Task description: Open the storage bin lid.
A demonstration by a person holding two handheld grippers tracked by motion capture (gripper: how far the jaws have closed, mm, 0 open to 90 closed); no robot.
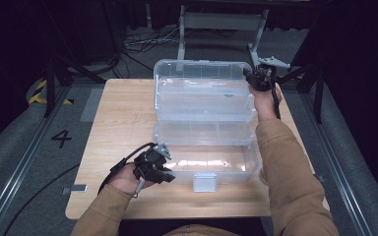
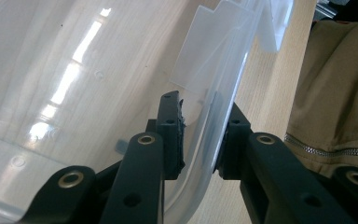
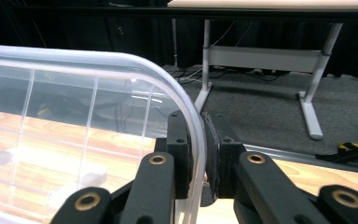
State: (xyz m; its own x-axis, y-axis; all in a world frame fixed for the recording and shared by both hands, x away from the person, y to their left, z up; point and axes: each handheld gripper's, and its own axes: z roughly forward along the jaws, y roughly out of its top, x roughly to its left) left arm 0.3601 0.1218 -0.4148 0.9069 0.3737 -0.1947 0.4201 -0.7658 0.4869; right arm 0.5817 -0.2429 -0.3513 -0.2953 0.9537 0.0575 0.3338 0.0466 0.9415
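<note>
A clear plastic tiered box stands open on the wooden table. Its lid is raised at the back and its trays are stepped toward me. My left gripper is at the bottom tray's front left corner. In the left gripper view the curved wall runs between the pads of the left gripper, which is shut on it. My right gripper holds the lid's upper right corner. In the right gripper view the lid's rim is pinched in the right gripper.
The box's front latch hangs at the near wall of the bottom tray. A metal table frame and cables lie on the floor behind. Bare wood lies left of the box, and a tan sleeve crosses the table's right side.
</note>
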